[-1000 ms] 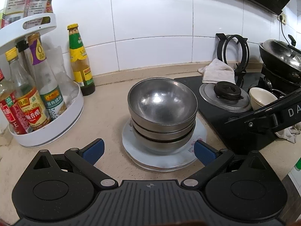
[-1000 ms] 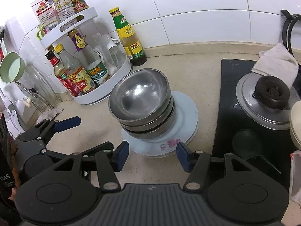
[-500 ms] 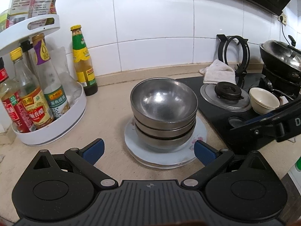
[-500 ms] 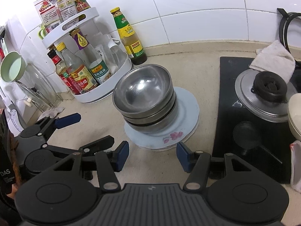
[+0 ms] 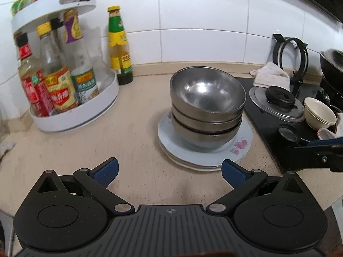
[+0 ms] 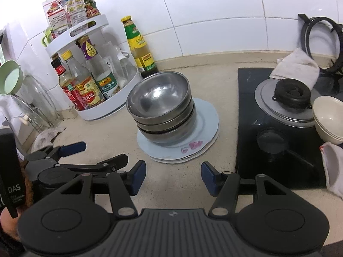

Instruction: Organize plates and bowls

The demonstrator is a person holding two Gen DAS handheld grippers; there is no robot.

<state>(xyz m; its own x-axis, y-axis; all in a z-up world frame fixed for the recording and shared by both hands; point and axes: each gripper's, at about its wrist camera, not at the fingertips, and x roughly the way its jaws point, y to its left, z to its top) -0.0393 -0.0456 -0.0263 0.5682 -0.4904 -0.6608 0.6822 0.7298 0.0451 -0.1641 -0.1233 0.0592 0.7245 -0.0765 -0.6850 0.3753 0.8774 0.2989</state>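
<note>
Three steel bowls [image 5: 206, 107] are nested in a stack on a pile of white plates [image 5: 242, 145] with a pink flower print, on the beige counter. The stack also shows in the right wrist view [image 6: 163, 111], on the plates [image 6: 205, 115]. My left gripper [image 5: 169, 171] is open and empty, just in front of the plates. My right gripper [image 6: 173, 176] is open and empty, also short of the plates. The left gripper [image 6: 70, 150] shows at the left of the right wrist view. A cream bowl [image 5: 319, 113] sits on the black stove.
A white two-tier rack [image 5: 85, 107] of sauce bottles stands at the left, with a green-labelled bottle [image 5: 119, 47] beside it. The black stove [image 6: 278, 128] at the right holds a pot lid [image 6: 287, 100], a rag [image 6: 295, 66] and a wok [image 5: 332, 62].
Both grippers have drawn back and away from the stack, which now looks smaller and farther. The left gripper has swung left. Bowls and plates have not moved.
</note>
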